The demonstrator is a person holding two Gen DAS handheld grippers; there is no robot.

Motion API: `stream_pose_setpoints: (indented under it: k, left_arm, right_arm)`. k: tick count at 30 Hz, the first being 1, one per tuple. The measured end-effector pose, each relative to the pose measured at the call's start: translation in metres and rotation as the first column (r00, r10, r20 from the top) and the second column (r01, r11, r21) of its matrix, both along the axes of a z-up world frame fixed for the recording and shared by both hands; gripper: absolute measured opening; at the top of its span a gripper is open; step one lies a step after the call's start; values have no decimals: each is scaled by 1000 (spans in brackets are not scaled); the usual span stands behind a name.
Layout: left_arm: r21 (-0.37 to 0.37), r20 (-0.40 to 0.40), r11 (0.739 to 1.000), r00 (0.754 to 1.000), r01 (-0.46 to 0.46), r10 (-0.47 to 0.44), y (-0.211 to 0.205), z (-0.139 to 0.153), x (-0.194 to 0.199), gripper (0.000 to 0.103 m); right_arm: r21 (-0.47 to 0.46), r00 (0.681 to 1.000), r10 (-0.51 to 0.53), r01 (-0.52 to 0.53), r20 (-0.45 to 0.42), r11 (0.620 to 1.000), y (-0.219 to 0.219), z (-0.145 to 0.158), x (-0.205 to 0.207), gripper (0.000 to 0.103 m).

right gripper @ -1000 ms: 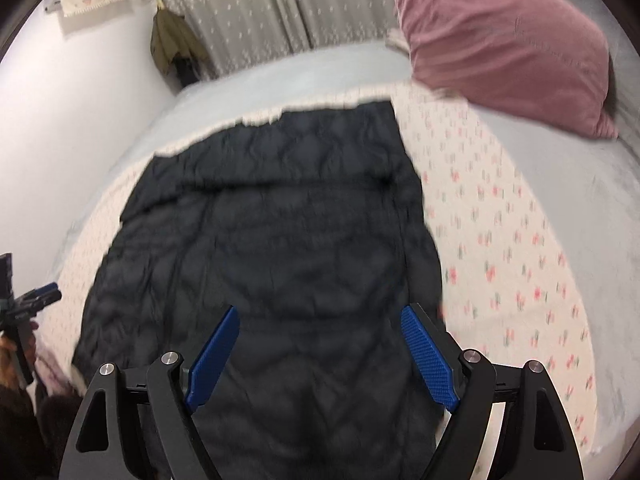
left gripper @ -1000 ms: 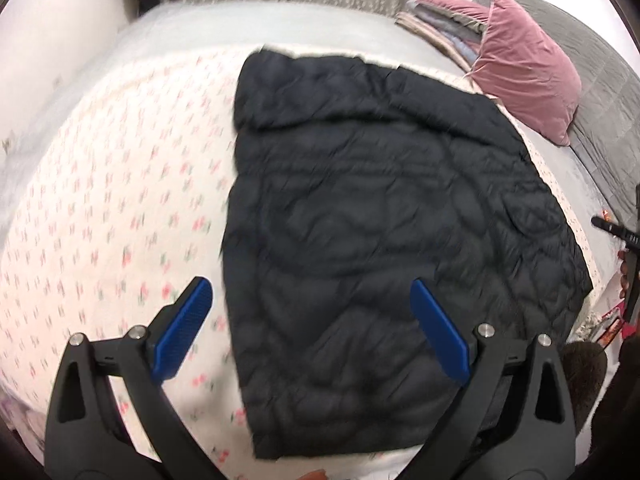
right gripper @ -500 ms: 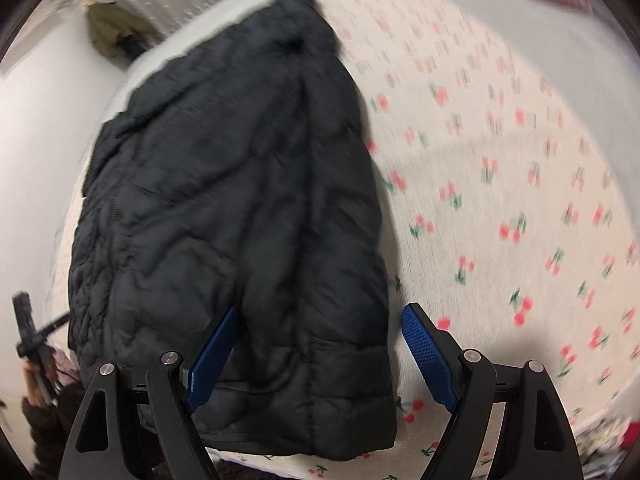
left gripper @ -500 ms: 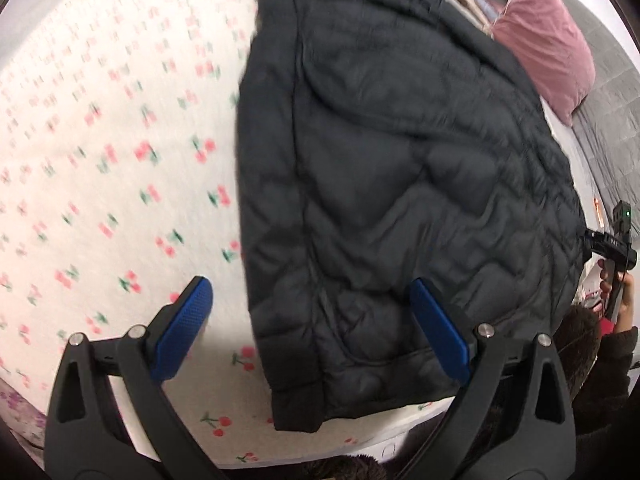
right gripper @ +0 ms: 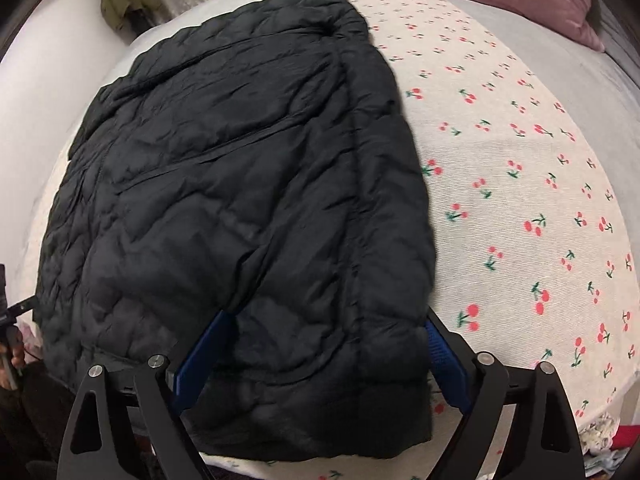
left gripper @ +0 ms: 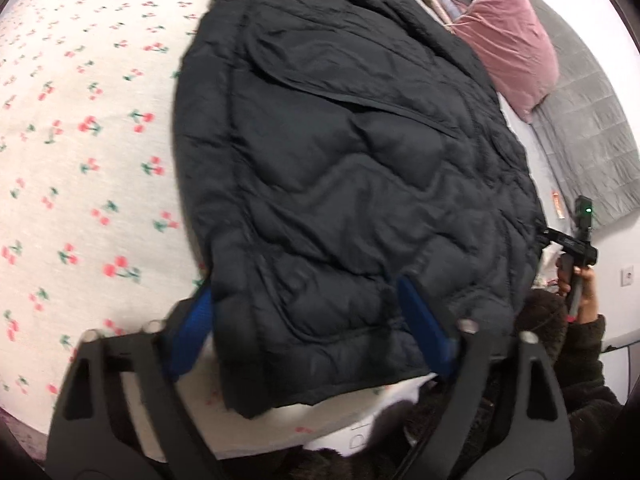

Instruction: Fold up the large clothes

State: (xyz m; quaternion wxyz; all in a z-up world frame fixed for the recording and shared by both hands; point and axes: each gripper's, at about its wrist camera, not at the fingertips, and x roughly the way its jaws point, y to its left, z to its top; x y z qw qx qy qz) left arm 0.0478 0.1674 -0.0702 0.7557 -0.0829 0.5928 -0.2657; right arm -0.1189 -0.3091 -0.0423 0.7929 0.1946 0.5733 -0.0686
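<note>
Both grippers, left (left gripper: 308, 340) and right (right gripper: 320, 360), gape wide around the black quilted puffer jacket's (left gripper: 340, 168) hem corners at the cherry-print bed's (left gripper: 80, 160) near edge, probably to pinch and fold.

jacket (left gripper: 340, 168) on bedsheet (left gripper: 80, 168), pillow (left gripper: 508, 44) behind

The left claw (left gripper: 308, 336) is low at the near edge, its blue pads (left gripper: 426, 334) spread wide apart. The right claw (right gripper: 320, 360) is low at the near edge too, its blue pads (right gripper: 200, 356) spread equally wide, gripping nothing
</note>
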Motion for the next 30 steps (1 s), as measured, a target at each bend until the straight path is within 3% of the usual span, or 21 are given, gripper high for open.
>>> stream_pose_setpoints:
  k: [2, 4, 7, 11, 15, 20, 27, 30]
  left_arm:
    - [-41, -22, 999, 999, -26, 25, 3, -1, -2, 41]
    - [-107, -61, 993, 997, -52, 46, 5, -5, -5, 25]
    - [-114, -19, 991, 998, -67, 66, 0, 7, -12, 17]
    - [-203, 77, 977, 993, -71, 89, 0, 45, -25, 15]
    - [-321, 134, 945, 984, -69, 118, 11, 80, -38, 14]
    - [-396, 209, 918, 970, -34, 126, 27, 118, -58, 14]
    - [-503, 316, 864, 933, 10, 174, 56, 173, -85, 14]
    - [-517, 348, 856, 913, -2, 212, 65, 186, -82, 14]
  right_arm:
    - [20, 1000, 4, -4, 14, 1000, 3, 4, -3, 72]
    - [74, 999, -3, 1, 32, 997, 2, 6, -7, 43]
    - [116, 997, -29, 21, 67, 993, 3, 16, -13, 19]
    - [68, 988, -20, 9, 153, 998, 14, 45, -24, 12]
    - [45, 967, 1, -13, 255, 999, 21, 83, -31, 10]
    - [10, 930, 45, -52, 365, 999, 35, 132, -50, 10]
    - [-59, 843, 80, -58, 532, 997, 36, 214, -79, 10]
    - [-65, 815, 75, -46, 575, 997, 30, 233, -77, 10]
